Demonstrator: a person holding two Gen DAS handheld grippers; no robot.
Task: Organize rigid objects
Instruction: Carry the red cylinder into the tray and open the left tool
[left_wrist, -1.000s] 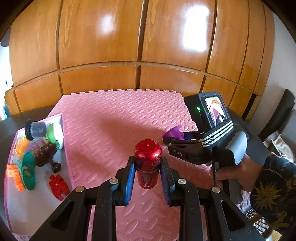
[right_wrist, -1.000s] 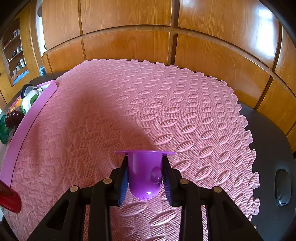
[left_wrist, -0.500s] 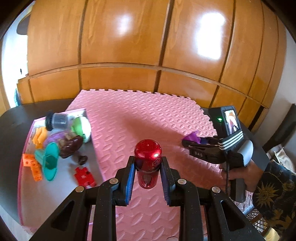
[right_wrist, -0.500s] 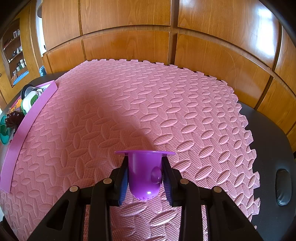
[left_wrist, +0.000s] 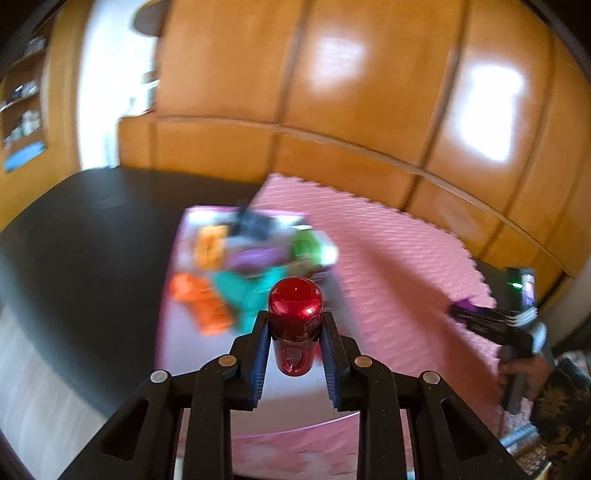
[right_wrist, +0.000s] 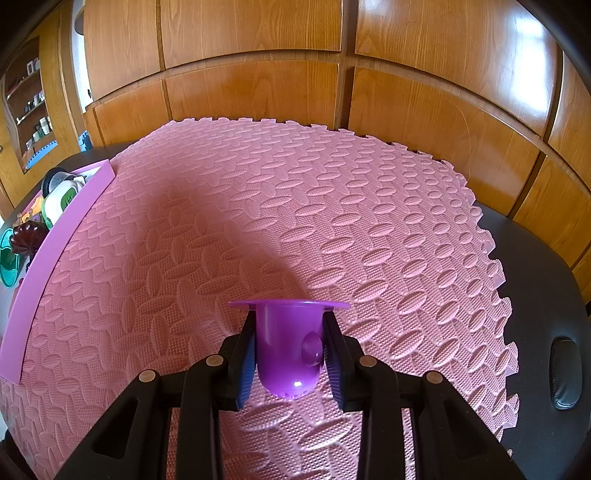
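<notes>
L gripper (left_wrist: 294, 325), tilting downward, is clamping a glossy red metallic capsule-shaped bottle (left_wrist: 294, 321) above the pink-rimmed tray (left_wrist: 170, 332) w/ blurred toys. R gripper (right_wrist: 289, 350), angling down right of tray, is gripping a purple plastic flanged cup (right_wrist: 287, 343) over the pink foam mat (right_wrist: 332, 221).

Two wrist fisheyes, angled down, sharing pink mat (right_wrist: 332, 221).

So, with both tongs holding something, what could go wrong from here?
1. The left tongs pinch the glossy red bottle only at its sides; it might slip.
2. The tray already holds a crowd of toys; setting the bottle down could knock them.
3. The right tongs hold a purple cup above the pink mat; it may drop.
</notes>
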